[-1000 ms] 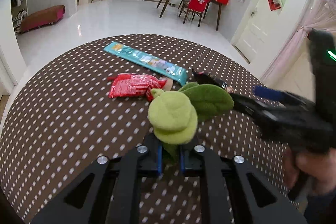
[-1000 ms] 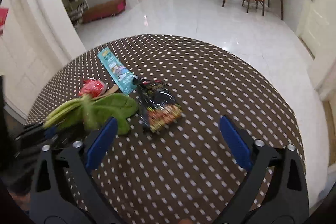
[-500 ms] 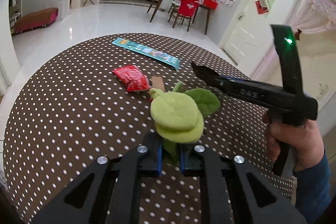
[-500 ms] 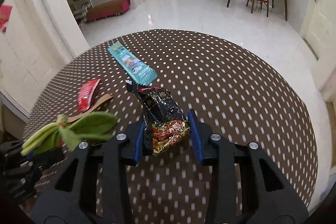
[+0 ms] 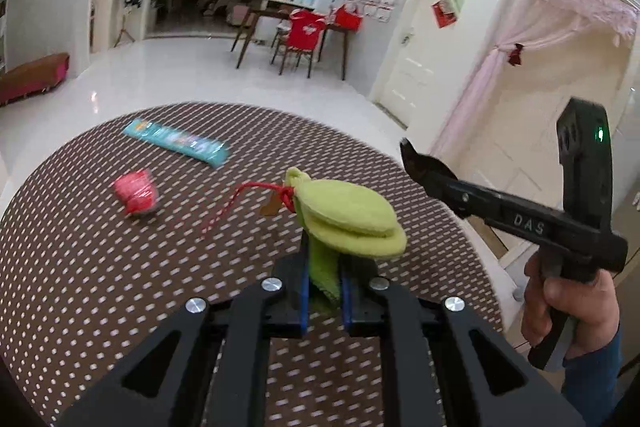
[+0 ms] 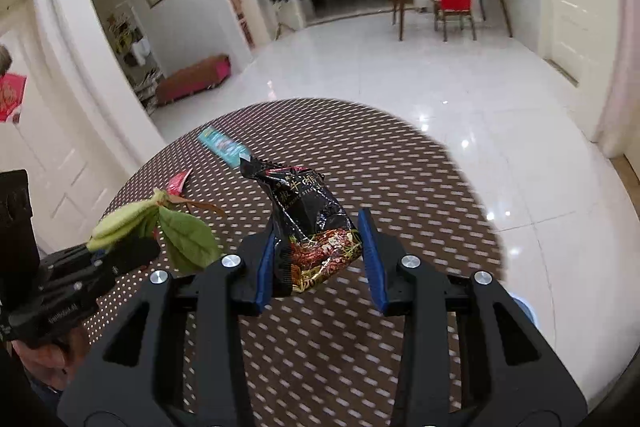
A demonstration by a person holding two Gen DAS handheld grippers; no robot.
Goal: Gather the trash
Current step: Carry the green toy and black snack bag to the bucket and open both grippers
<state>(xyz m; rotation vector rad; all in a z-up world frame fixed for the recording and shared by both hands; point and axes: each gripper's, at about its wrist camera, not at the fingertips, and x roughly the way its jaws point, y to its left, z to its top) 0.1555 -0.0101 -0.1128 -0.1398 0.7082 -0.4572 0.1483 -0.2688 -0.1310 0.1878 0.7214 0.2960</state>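
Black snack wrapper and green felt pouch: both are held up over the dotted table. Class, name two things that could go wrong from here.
1. The right tongs pinch only the lower end of the black snack wrapper; the crinkly film could slip out.
2. The left tongs grip the green felt pouch by a thin flap, and its red string dangles, so it may snag or drag the red wrapper on the table.

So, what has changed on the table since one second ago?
The right tongs closed on the black snack bag and lifted it off the dotted table. The left tongs raised the green felt leaf pouch; its red string now dangles. Unchanged: the left tongs' grip on the pouch, and the teal wrapper and red wrapper lying on the table.
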